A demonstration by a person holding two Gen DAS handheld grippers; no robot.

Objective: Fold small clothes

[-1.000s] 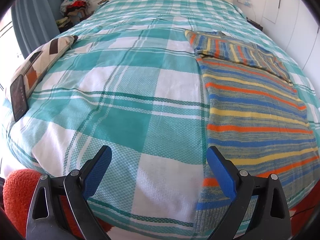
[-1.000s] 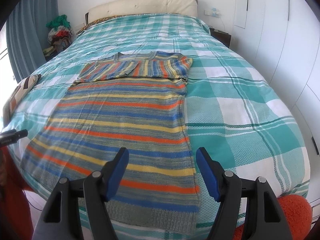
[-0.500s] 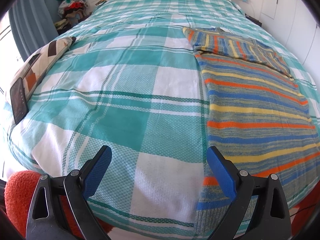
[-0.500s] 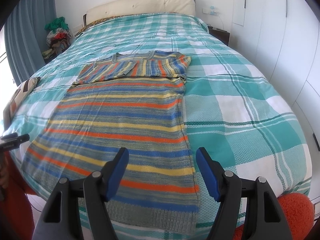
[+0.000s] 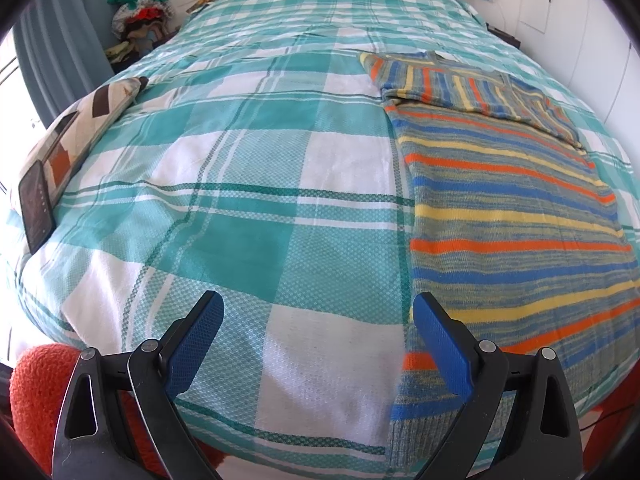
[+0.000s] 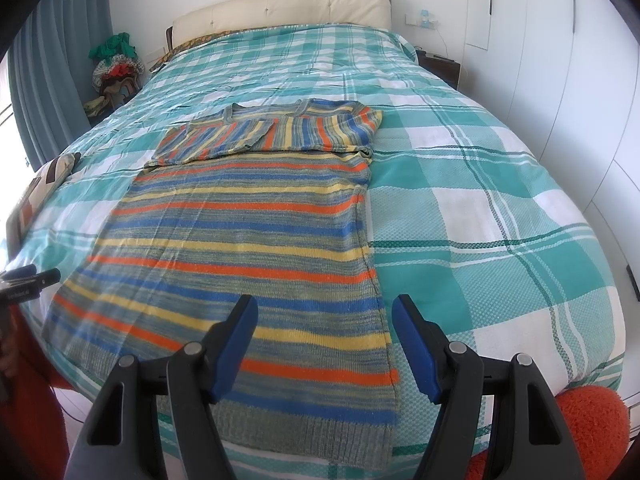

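Left wrist view: a phone [image 5: 37, 206] leans on a pillow [image 5: 86, 120] at the far-left edge of the bed [image 5: 248, 184]; the left gripper [image 5: 318, 340] hangs over the near edge, jaws wide apart and holding nothing, with the sweater [image 5: 516, 232] just right of it. Right wrist view: the sweater [image 6: 240, 248] lies flat left of centre on the bed [image 6: 480, 216], sleeves folded across its far end, hem near; the right gripper [image 6: 325, 340] hovers over the hem's right corner, jaws apart and empty.
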